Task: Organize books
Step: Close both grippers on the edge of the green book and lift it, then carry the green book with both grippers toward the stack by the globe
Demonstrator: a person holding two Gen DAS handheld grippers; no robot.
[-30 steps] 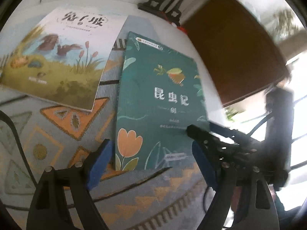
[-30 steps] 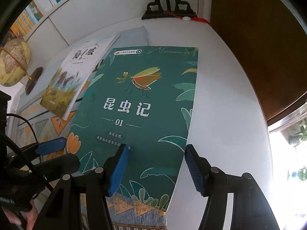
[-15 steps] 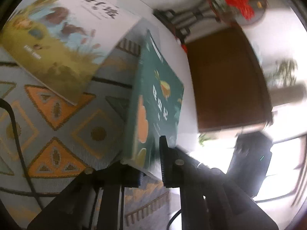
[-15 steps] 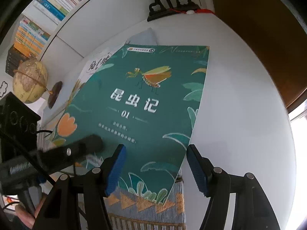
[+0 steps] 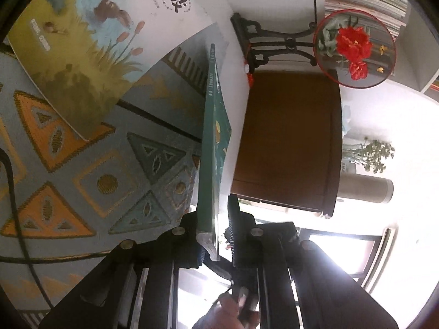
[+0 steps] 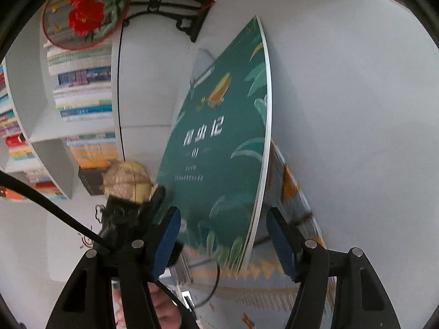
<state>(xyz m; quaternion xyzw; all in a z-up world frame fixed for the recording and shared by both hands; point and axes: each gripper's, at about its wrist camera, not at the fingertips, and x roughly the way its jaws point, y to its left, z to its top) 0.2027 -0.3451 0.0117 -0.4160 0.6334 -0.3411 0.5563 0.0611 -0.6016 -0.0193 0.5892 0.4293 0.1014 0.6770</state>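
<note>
Left wrist view: left tool [image 5: 216, 235] is clenched on the green book [image 5: 212, 170], lifted on edge above the patterned mat [image 5: 109, 181]. Right tool [image 6: 222, 244] straddles that book's lower corner, its jaws closing without touching. Beyond the mat lies a picture book [image 5: 82, 44].

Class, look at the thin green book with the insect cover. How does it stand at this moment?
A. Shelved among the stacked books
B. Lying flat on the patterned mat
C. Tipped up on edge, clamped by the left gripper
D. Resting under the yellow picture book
C: the thin green book rises edge-on from the patterned mat, pinched in the left gripper.
</note>
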